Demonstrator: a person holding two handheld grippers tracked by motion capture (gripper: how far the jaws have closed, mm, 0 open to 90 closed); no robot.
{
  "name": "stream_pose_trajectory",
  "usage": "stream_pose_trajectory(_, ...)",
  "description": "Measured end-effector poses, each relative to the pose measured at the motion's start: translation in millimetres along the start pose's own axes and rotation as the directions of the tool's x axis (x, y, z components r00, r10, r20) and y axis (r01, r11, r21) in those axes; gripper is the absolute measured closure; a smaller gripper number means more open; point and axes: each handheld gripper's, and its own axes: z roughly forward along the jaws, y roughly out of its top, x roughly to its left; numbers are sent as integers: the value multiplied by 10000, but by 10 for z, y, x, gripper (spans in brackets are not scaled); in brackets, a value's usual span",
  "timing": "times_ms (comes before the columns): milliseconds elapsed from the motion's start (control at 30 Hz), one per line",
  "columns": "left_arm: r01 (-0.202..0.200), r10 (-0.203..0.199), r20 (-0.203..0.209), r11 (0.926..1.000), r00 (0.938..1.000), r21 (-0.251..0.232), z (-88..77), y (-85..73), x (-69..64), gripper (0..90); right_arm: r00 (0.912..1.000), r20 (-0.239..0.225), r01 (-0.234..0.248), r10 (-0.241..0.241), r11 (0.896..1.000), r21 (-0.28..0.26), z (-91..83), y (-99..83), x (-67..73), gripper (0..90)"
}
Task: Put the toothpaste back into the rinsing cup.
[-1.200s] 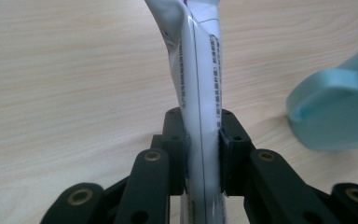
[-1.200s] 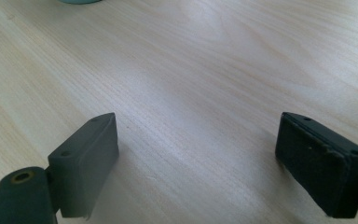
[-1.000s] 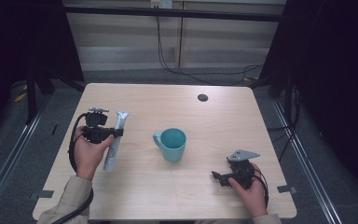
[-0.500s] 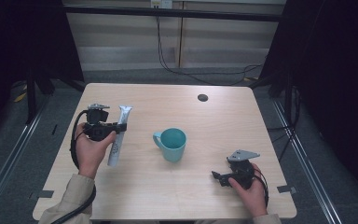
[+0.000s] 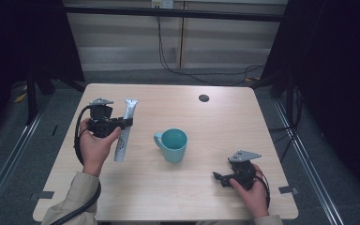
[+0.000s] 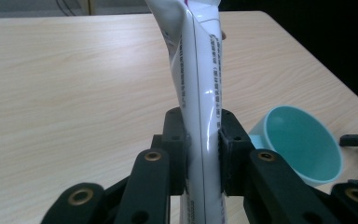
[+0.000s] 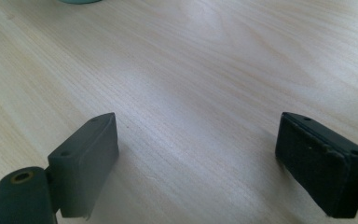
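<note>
High view is showing the white tube (image 5: 123,136) clamped across its middle by the left gripper (image 5: 122,123), left of the teal mug (image 5: 173,144). Since 1 second ago the tube is rising off the table (image 5: 215,112) and its far end is tipping up, so the pickup seems done and carrying toward the mug is probably coming next. Left gripper view is showing both pads pressing the tube (image 6: 200,116) tightly. The right gripper (image 5: 220,178) is resting near the table's front corner, its 2 jaws standing wide apart and holding nothing.
</note>
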Motion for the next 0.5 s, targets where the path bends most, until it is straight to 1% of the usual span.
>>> stream_pose_trajectory(33,-4,4,78,10000,10000,-22,0,15,-12,763,10000,-20,-3,3,10000,-11,1,0,0,126)
stream_pose_trajectory(133,-82,83,117,9999,9999,-83,12,50,-48,763,10000,-22,-3,3,10000,-11,1,0,0,126)
stream_pose_trajectory(200,-53,57,193,9998,9998,-177,23,73,-71,763,10000,3,-1,1,10000,-3,0,0,0,126)
stream_pose_trajectory(367,-204,216,340,9991,9992,-363,47,138,-154,763,10000,-17,-3,3,10000,-14,1,0,0,126)
stream_pose_trajectory(500,-228,249,435,9985,9987,-495,67,187,-210,763,10000,-15,-2,2,10000,-13,1,0,0,127)
